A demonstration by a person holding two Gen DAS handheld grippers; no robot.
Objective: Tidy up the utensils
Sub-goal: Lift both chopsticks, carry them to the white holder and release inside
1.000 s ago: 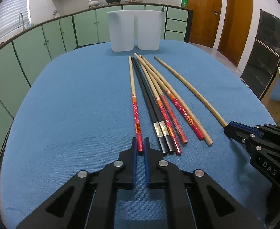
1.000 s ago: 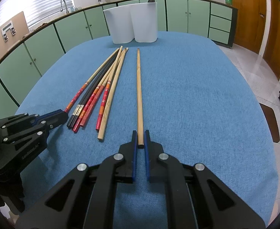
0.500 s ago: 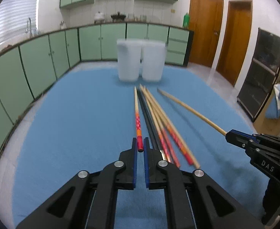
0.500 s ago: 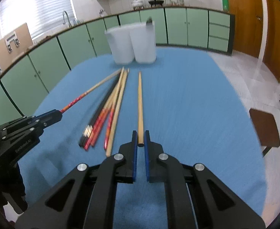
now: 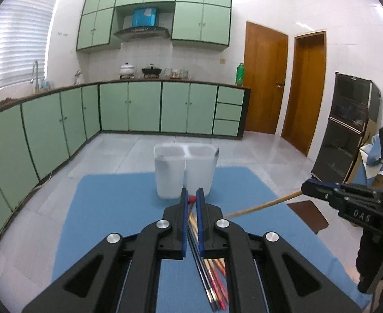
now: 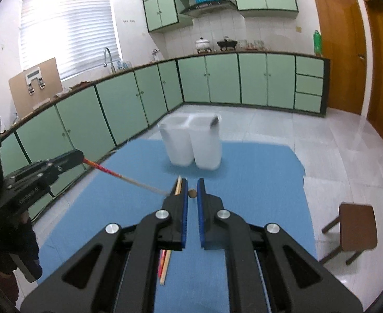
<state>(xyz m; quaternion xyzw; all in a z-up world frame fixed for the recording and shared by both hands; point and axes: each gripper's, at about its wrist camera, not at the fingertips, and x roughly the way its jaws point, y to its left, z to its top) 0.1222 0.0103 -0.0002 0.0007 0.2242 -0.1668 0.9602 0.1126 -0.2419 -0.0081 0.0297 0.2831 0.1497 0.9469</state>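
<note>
Green kitchen cabinets (image 5: pixel 144 107) ring my blue table mat (image 5: pixel 108 208), the white twin-cup holder (image 5: pixel 185 172) at twelve o'clock. My left gripper (image 5: pixel 192 199) pinches a red-tipped chopstick (image 6: pixel 118 176); my right gripper (image 6: pixel 192 193), lettered "DAS", pinches a plain wooden chopstick (image 5: pixel 264 204). Remaining chopsticks (image 5: pixel 212 276) lie on the mat beneath.

Pale green base cabinets (image 5: pixel 144 107) run along two walls under a dark counter, with matching wall cabinets (image 5: pixel 202 15) above and a range hood (image 5: pixel 142 30) between them. On the counter sit a white pot (image 5: pixel 127 69), a black wok (image 5: pixel 151 70) and a green bottle (image 5: pixel 239 74). Two wooden doors (image 5: pixel 265 78) stand to the right, near a dark glass-fronted cabinet (image 5: pixel 348 120). A brown stool (image 6: pixel 355 230) stands on the tiled floor just beside the table, and a faucet (image 6: pixel 109 57) rises below the blinds (image 6: pixel 69 28).
</note>
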